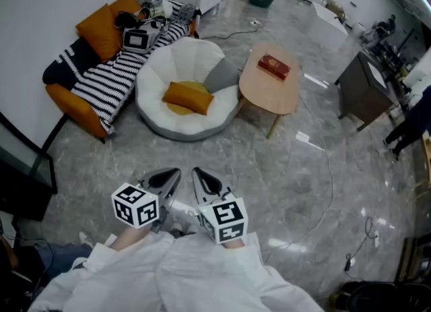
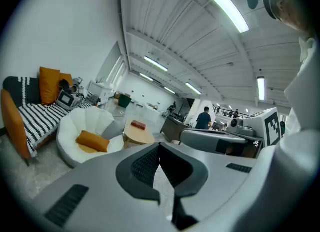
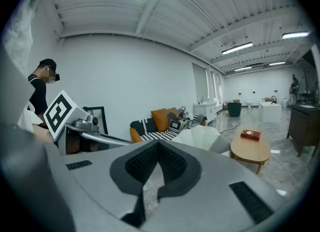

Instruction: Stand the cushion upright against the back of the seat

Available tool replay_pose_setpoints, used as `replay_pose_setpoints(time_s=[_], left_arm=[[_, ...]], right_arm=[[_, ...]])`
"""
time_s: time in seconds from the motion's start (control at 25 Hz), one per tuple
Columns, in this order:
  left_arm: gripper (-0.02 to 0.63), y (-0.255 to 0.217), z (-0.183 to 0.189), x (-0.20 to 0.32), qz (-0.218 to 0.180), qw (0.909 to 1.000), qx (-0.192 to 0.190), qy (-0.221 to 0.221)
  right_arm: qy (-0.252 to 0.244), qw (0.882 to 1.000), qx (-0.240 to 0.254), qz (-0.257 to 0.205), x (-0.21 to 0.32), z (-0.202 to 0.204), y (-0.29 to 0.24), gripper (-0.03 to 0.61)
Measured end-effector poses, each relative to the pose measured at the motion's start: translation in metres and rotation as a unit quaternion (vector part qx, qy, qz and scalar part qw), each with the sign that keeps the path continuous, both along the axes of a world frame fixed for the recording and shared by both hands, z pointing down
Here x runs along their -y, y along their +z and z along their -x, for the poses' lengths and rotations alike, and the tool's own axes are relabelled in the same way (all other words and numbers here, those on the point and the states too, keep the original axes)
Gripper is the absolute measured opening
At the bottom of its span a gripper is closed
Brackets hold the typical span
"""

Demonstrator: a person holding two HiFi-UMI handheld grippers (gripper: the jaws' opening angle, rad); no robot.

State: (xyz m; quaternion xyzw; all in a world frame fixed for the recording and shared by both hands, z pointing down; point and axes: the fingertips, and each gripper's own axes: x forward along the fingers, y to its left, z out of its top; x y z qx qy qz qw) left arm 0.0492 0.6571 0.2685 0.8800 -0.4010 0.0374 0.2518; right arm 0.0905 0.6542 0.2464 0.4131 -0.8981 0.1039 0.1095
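Observation:
An orange cushion (image 1: 187, 96) lies flat in the middle of the white shell-shaped seat (image 1: 161, 68) on the floor; the left gripper view shows the cushion (image 2: 92, 141) on that seat (image 2: 87, 121) too. A grey cushion (image 1: 222, 75) leans at the seat's right side. My left gripper (image 1: 166, 180) and right gripper (image 1: 206, 181) are held side by side close to my body, well short of the seat, both pointing toward it. Each is shut with nothing between its jaws, as the left gripper (image 2: 160, 148) and right gripper (image 3: 159, 146) show in their own views.
A striped sofa (image 1: 101, 81) with orange cushions and gear stands left of the seat. A low wooden table (image 1: 269, 91) with a red book (image 1: 273, 67) stands to its right. Cables (image 1: 323, 169) trail over the grey floor. A dark cabinet (image 1: 363, 88) is far right. A person (image 3: 40, 93) stands beside me.

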Motion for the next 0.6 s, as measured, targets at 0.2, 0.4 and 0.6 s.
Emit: replay_pose_setpoints(time_s=[0.2, 0.4, 0.6], left_arm=[[0.006, 0.008, 0.0, 0.003, 0.006, 0.9999, 0.003, -0.008], [0.007, 0.01, 0.001, 0.005, 0.01, 0.9999, 0.006, -0.011], [0.008, 0.008, -0.01, 0.005, -0.005, 0.9997, 0.024, 0.004]], right_arm=[[-0.004, 1.0, 0.0, 0.007, 0.003, 0.001, 0.008, 0.012], [-0.015, 1.0, -0.004, 0.011, 0.001, 0.006, 0.009, 0.011], [-0.006, 1.0, 0.014, 0.012, 0.008, -0.001, 0.011, 0.012]])
